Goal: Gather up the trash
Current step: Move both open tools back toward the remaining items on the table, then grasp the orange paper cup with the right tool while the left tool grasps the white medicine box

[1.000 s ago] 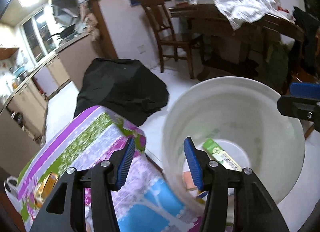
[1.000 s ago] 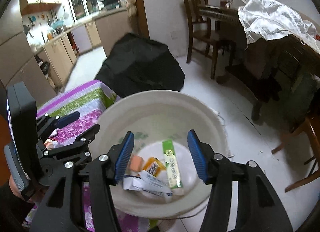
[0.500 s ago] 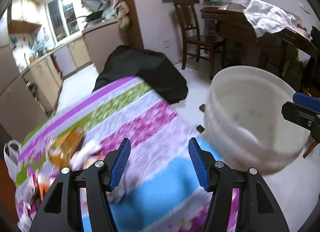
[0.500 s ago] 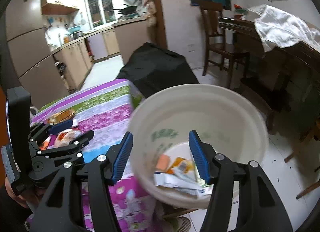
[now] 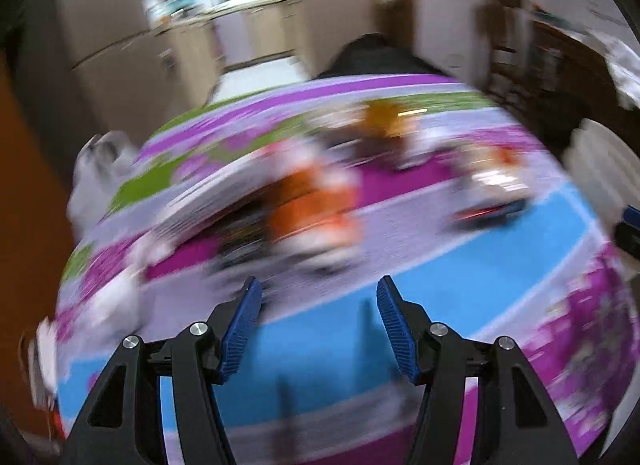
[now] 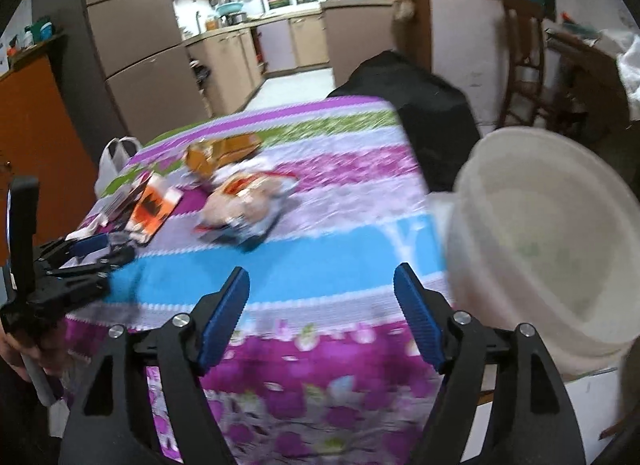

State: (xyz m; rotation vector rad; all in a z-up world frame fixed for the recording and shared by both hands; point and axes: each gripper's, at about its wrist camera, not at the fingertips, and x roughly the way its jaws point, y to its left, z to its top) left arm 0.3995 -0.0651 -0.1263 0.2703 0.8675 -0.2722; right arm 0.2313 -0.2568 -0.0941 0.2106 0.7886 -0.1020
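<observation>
Both empty: left gripper (image 5: 319,319) parted, right gripper (image 6: 321,315) opening. Wrappers (image 6: 244,201) lay on table (image 6: 320,261), left of bucket (image 6: 540,241). Best slowed before pinching nearest wrapper.

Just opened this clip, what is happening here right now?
A person with a gripper in each hand is clearing wrappers off a table with a flowery cloth. Both grippers are empty: the left gripper reaches toward an orange packet, and the right gripper hangs over the table's near edge, its jaws opening. Crumpled wrappers lie mid-table, and a white bucket stands at the table's right.
</observation>
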